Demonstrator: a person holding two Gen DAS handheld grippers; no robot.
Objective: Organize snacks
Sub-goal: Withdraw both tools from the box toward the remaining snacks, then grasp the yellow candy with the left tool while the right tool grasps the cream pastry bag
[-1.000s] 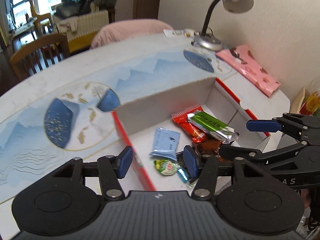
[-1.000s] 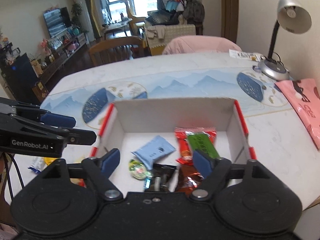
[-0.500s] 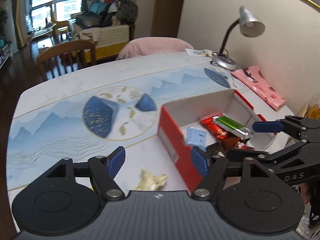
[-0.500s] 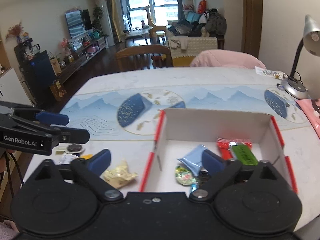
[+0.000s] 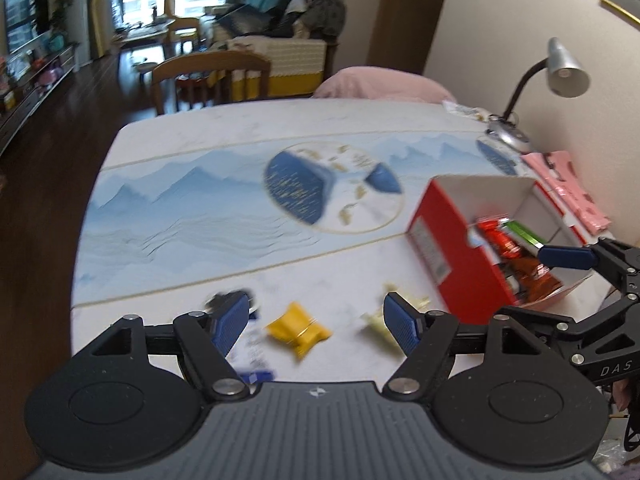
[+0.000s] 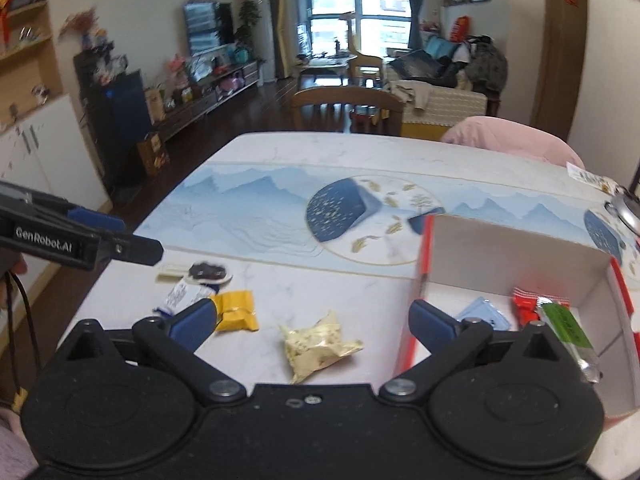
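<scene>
The left tool [image 5: 316, 322] hangs over the counter [image 5: 192, 208] with its jaws spread and nothing between them; a yellow snack [image 5: 299, 331] lies on the counter below the gap. The right tool [image 6: 312, 322] has its jaws opening, wide apart and empty; a pale crumpled snack [image 6: 316, 346] lies on the counter beneath it, with the yellow snack [image 6: 236, 310] just beside its left finger. The red box [image 6: 520, 256] stands to the right; it holds a blue packet [image 6: 484, 318], a red packet [image 6: 528, 306] and a green bar [image 6: 564, 326].
</scene>
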